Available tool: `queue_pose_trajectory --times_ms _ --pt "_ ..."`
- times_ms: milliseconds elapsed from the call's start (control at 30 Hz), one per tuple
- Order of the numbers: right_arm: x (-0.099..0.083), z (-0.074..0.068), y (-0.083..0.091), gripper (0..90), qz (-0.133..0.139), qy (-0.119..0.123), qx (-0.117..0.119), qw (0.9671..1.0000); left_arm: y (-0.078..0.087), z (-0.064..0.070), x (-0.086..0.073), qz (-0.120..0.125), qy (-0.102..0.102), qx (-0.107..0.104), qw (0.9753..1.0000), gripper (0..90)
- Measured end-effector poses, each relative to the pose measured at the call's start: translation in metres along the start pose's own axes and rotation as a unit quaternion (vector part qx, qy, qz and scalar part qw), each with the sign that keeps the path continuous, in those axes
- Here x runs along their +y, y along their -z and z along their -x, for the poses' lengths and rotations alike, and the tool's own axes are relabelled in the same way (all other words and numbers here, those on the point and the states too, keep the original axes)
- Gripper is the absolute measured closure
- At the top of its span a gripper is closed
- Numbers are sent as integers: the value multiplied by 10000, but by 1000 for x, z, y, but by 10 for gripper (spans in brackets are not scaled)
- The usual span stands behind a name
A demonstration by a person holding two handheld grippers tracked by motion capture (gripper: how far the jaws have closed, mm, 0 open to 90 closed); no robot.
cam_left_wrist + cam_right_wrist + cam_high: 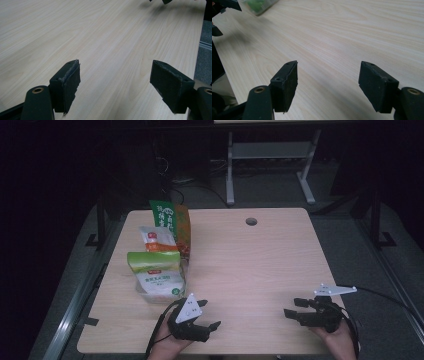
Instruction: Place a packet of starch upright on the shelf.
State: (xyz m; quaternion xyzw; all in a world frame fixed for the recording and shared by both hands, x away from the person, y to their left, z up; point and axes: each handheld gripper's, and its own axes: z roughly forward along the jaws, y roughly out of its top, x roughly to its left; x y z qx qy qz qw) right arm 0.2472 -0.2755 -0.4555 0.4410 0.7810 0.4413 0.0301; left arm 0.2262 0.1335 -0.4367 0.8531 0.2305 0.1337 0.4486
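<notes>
The wooden table (pixel 260 265) bears a cluster of food packets at its ten o'clock side. Nearest the left gripper (pixel 209 317) is the white bag with a green top (pixel 156 276), lying just beyond it at about eleven o'clock, close but not touching. Behind that bag sit a white and orange packet (pixel 156 239), then a green packet (pixel 164 214) standing beside an orange-brown packet (pixel 183 229), all toward twelve o'clock from it. The left gripper rests low at six o'clock on the table, jaws spread wide with bare wood between them. The right gripper (pixel 291 308) sits well apart at about four o'clock, jaws likewise spread and holding nothing. Nothing lies between the left gripper and the bag. A small round hole (pixel 251 221) marks the table's far edge.
</notes>
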Motion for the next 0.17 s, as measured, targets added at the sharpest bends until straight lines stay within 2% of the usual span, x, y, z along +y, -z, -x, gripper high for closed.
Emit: queue_pose_trajectory --times_ms 167 --pt "-4 -5 5 292 99 79 -64 9999 1 1 1 23 -41 -8 10000 236"
